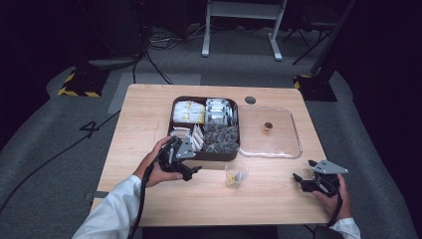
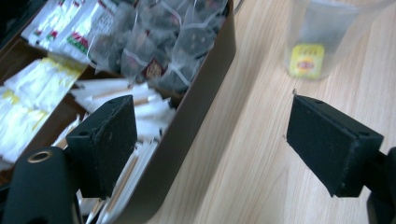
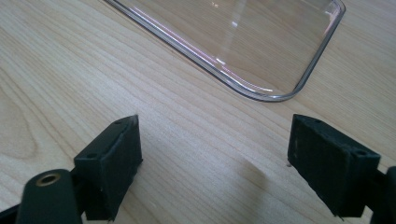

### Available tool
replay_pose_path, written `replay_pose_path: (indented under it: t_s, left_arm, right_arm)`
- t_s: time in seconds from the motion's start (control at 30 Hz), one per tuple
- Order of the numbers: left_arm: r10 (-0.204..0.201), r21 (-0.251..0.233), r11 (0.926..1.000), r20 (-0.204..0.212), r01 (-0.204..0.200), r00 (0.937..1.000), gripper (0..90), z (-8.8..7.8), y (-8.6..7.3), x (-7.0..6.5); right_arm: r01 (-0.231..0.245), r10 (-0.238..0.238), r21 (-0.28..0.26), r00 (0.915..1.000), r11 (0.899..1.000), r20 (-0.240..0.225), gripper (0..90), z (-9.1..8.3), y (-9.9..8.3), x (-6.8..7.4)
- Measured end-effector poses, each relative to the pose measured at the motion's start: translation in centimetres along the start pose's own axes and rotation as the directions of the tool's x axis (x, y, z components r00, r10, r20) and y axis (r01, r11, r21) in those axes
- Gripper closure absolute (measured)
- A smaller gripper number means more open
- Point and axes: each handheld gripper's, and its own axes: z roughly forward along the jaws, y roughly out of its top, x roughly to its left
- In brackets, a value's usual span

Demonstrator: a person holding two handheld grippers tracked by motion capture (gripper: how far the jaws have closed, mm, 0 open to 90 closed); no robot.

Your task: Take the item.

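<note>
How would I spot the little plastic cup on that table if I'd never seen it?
Start at the dark divided box of packets in the middle of the wooden table. Just in front of its near right corner stands a small clear cup, apart from the box. It is the sole upright see-through thing, with a yellow tag inside.

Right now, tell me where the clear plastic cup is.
In the high view, the clear plastic cup stands on the table just in front of the compartment tray, between the left claw and right claw.

a taped "4" on the floor (image 1: 89,128)
</note>
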Motion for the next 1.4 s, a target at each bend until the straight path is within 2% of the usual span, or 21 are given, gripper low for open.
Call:
replay_pose_path:
  t_s: [0.23,0.53,0.73,0.83,0.93,0.97,1.0,1.03,1.07,1.17,1.2,1.3,1.4]
  left_arm:
    - [-0.007,0.029,0.9995,-0.05,0.008,0.9987,18.6,-0.9,-1.9,-0.2]
    - [-0.032,0.047,0.9983,-0.087,0.036,0.9957,18.0,-1.4,-3.9,-0.2]
    - [-0.038,0.082,0.9954,-0.121,0.049,0.9919,17.5,-1.5,-5.5,-0.1]
    - [-0.055,0.102,0.9923,-0.143,0.07,0.9881,17.4,-1.7,-6.7,0.0]
    - [-0.061,0.11,0.9909,-0.146,0.078,0.9874,17.1,-1.9,-7.3,0.0]
    - [-0.077,0.113,0.9891,-0.151,0.095,0.9855,17.0,-2.1,-8.0,0.1]
    - [-0.077,0.113,0.9891,-0.151,0.095,0.9855,17.0,-2.1,-8.0,0.1]
    - [-0.097,0.113,0.9869,-0.152,0.115,0.9836,17.0,-2.2,-8.7,0.1]
    - [-0.097,0.113,0.9869,-0.152,0.115,0.9836,17.0,-2.2,-8.7,0.1]
    - [-0.133,0.117,0.9813,-0.163,0.153,0.9776,17.2,-2.5,-10.2,0.3]
    - [-0.133,0.117,0.9813,-0.163,0.153,0.9776,17.2,-2.5,-10.2,0.3]
    - [-0.168,0.113,0.9756,-0.168,0.188,0.9714,17.2,-2.8,-11.5,0.5]
    - [-0.188,0.105,0.9726,-0.165,0.207,0.9681,17.2,-2.8,-12.1,0.7]
  right_arm:
    - [0.001,-0.001,0.0,1.0,1.0,0.001,17.8,0.0,0.0,0.0]
    - [0.001,-0.001,-0.001,1.0,1.0,0.002,17.8,0.0,0.0,0.0]
    - [0.001,-0.001,-0.001,1.0,1.0,0.005,17.8,0.0,0.0,0.0]
    - [0.002,-0.002,-0.001,1.0,1.0,0.006,17.8,0.0,0.0,0.0]
    - [0.0,0.0,0.0,1.0,1.0,0.004,17.8,0.0,0.0,0.0]
    - [-0.001,0.001,-0.001,1.0,1.0,0.004,17.8,0.0,0.0,0.0]
    - [-0.001,0.001,-0.001,1.0,1.0,0.004,17.8,0.0,0.0,0.0]
    - [-0.002,0.002,0.0,1.0,1.0,0.004,17.8,0.0,0.0,0.0]
    - [-0.002,0.002,0.0,1.0,1.0,0.004,17.8,0.0,0.0,0.0]
    - [-0.003,0.003,0.0,1.0,1.0,0.004,17.8,0.0,0.0,0.0]
    - [-0.003,0.003,0.0,1.0,1.0,0.004,17.8,0.0,0.0,0.0]
    - [-0.003,0.003,0.001,1.0,1.0,0.004,17.8,0.0,0.0,0.0]
    - [-0.006,0.006,0.002,1.0,1.0,0.006,17.8,0.0,0.0,0.0]
